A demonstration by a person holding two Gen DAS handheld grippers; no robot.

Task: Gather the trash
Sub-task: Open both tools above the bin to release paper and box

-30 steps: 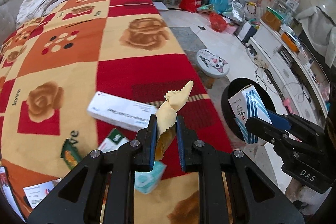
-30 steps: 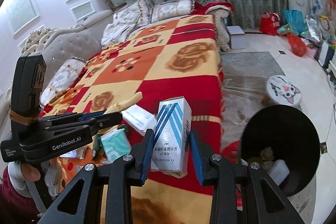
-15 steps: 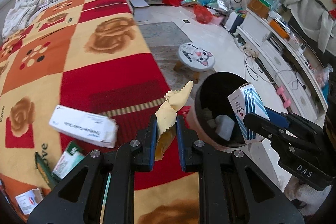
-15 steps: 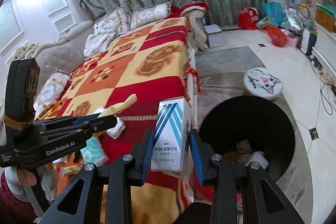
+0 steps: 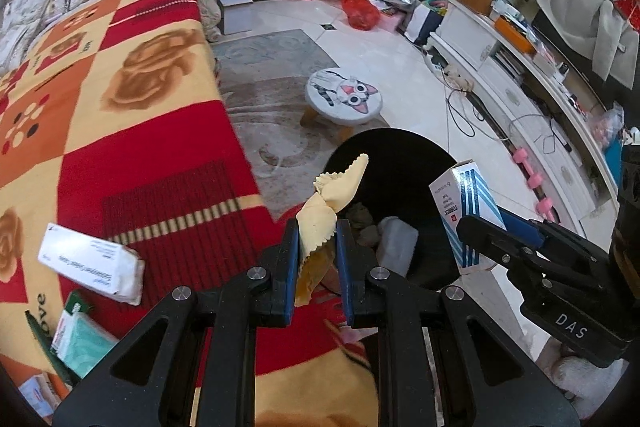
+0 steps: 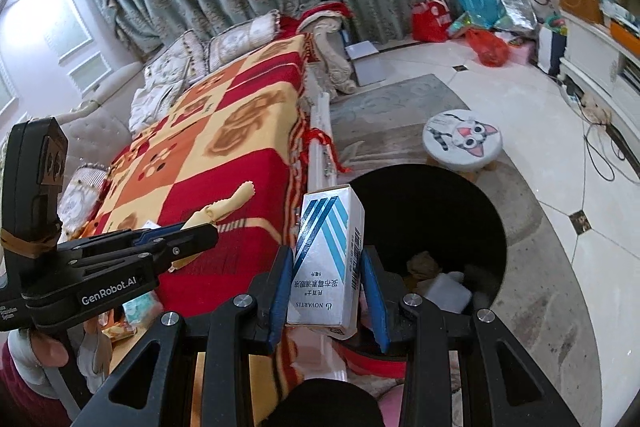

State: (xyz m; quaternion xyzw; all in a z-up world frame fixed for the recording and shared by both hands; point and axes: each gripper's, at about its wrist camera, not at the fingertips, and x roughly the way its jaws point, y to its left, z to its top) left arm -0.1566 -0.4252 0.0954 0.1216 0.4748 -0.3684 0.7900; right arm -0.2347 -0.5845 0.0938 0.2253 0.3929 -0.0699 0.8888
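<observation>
Yellow cloth (image 5: 325, 211) pinched in left hand-held gripper (image 5: 316, 227), striped box (image 6: 326, 263) clamped in right hand-held gripper (image 6: 326, 271), beside black bin (image 6: 492, 223).

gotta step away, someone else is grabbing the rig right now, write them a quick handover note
Left gripper: shut on the yellow cloth, near the black bin.
Right gripper: shut on the blue-striped white box, beside the bin's rim.
Done: the bin already holds some trash.
Left: drop both items in, then fetch the long white box, the teal packet and other small packets from the blanket.
</observation>
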